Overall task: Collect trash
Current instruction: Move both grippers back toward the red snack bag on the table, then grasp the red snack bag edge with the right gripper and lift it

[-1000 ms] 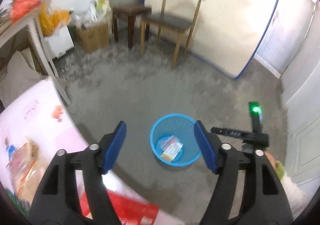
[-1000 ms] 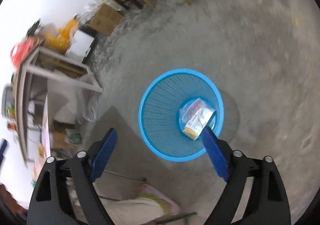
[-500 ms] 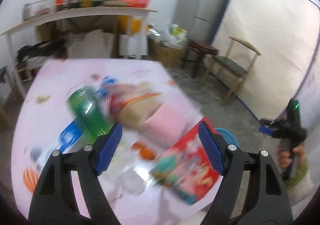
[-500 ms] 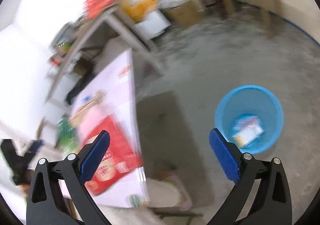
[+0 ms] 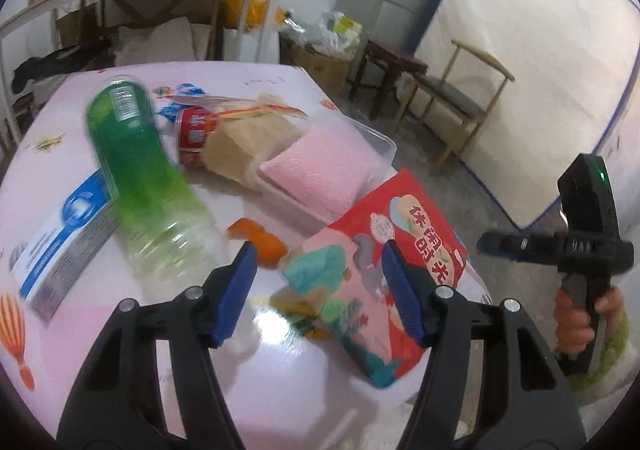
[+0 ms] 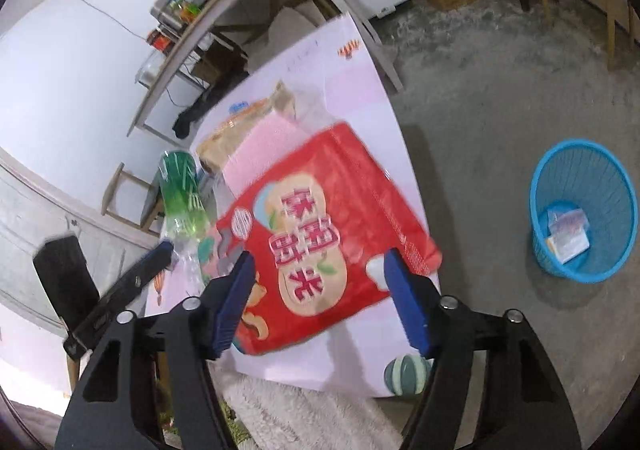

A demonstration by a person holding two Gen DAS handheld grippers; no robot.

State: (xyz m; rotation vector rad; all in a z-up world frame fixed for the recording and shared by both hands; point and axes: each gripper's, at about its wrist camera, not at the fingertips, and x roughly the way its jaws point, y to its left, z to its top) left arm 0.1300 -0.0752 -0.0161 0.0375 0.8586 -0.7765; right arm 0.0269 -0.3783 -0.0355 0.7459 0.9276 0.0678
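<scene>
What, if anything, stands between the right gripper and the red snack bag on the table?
Nothing visible: the right gripper, jaws open, faces the red snack bag at the table edge, with no object between them.

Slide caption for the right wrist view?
Open right gripper over a red snack bag on the pink table, blue basket nearby.

Dim indoor light; motion blur; glare on table [image 5: 276, 320]; fisheye-warped edges.

Your left gripper [image 5: 316, 290] hangs with its blue pads spread wide, gripping nothing. Your right gripper [image 6: 320, 298] is equally agape, off to the left one's right side.
</scene>
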